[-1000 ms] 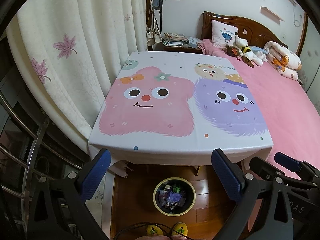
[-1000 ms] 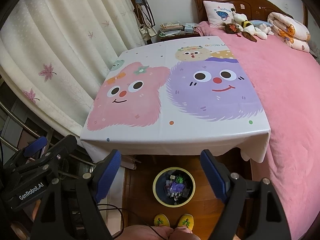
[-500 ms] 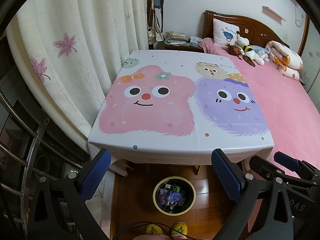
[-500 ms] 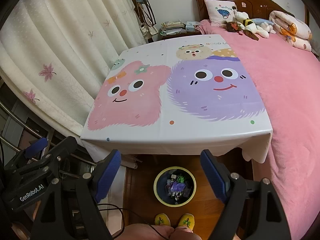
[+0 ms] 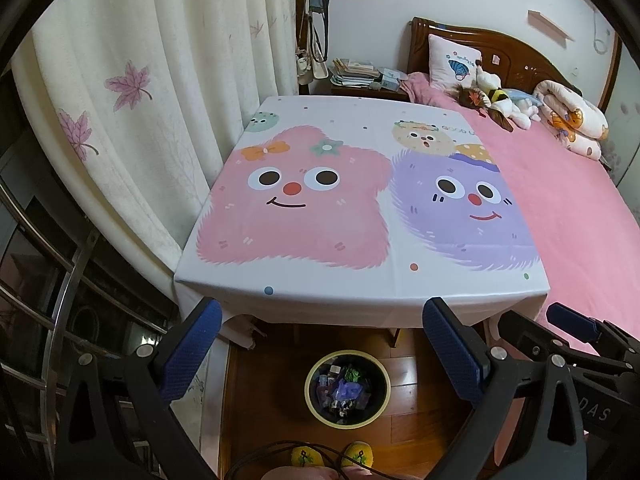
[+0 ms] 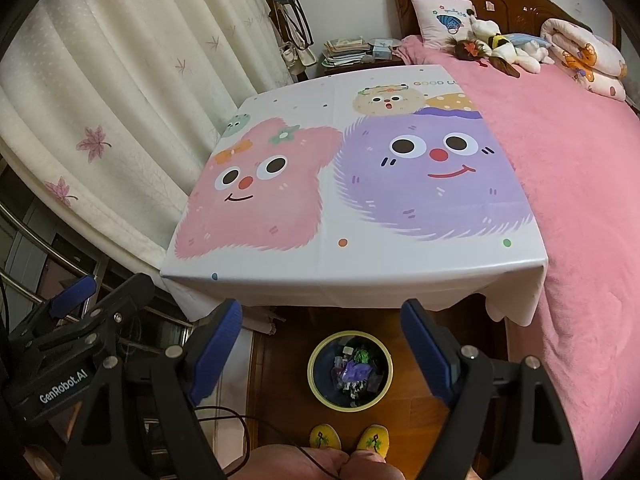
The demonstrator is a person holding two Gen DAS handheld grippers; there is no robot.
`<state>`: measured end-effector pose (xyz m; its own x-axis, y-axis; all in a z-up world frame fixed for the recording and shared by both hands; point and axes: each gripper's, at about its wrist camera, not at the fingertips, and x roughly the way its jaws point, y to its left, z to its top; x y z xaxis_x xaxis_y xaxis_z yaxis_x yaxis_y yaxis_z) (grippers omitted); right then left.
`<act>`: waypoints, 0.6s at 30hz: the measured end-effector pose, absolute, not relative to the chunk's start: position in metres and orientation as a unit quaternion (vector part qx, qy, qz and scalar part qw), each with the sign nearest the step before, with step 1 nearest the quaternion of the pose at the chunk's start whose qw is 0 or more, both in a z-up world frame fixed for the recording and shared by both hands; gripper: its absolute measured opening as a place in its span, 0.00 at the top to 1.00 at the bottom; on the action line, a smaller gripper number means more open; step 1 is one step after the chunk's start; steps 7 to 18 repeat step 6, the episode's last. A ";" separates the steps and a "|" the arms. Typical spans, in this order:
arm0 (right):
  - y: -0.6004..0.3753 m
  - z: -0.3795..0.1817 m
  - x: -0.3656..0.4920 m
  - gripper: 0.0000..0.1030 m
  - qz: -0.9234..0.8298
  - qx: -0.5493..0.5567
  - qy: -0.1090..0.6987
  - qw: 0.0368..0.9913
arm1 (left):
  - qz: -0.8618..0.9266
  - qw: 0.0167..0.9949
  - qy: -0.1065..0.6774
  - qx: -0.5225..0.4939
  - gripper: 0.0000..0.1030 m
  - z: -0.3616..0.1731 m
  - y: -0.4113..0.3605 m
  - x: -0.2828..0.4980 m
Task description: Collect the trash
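Note:
A round bin with a yellow rim (image 5: 347, 388) stands on the wooden floor below the table's near edge, holding several pieces of trash (image 5: 346, 390). It also shows in the right wrist view (image 6: 350, 370). My left gripper (image 5: 320, 320) is open and empty, held above the bin in front of the table. My right gripper (image 6: 322, 320) is open and empty at the same height; it also shows at the right of the left wrist view (image 5: 576, 324). The table (image 5: 360, 128) wears a cloth with pink and purple cartoon faces and carries no objects.
A bed with a pink blanket (image 5: 580, 208) adjoins the table on the right, with plush toys (image 5: 496, 100) at its head. White curtains (image 5: 140, 100) hang on the left, a metal rail (image 5: 60, 300) below them. Yellow slippers (image 6: 348, 438) stand before the bin.
Both grippers have drifted slightly back and up, so the table and bin sit a little lower in view. Both stay open and empty.

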<state>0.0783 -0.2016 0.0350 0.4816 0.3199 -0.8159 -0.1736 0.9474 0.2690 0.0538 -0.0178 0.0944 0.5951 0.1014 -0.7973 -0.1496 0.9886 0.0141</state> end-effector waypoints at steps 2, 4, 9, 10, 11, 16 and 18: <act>-0.202 0.035 0.078 0.20 0.144 0.076 0.488 0.857 | 0.071 0.892 0.445 -0.026 0.03 0.093 -0.017 0.053; -0.201 0.035 0.078 0.20 0.144 0.076 0.488 0.858 | 0.072 0.892 0.445 -0.025 0.03 0.093 -0.019 0.052; -0.202 0.035 0.078 0.20 0.144 0.075 0.487 0.858 | 0.072 0.892 0.445 -0.025 0.03 0.093 -0.019 0.052; -0.202 0.035 0.078 0.20 0.144 0.075 0.487 0.858 | 0.072 0.892 0.445 -0.025 0.03 0.093 -0.019 0.052; -0.202 0.035 0.078 0.20 0.144 0.075 0.487 0.858 | 0.072 0.892 0.445 -0.025 0.03 0.093 -0.019 0.052; -0.202 0.035 0.078 0.20 0.144 0.075 0.487 0.858 | 0.072 0.892 0.445 -0.025 0.03 0.093 -0.019 0.052; -0.202 0.035 0.078 0.20 0.144 0.075 0.487 0.858 | 0.072 0.892 0.445 -0.025 0.03 0.093 -0.019 0.052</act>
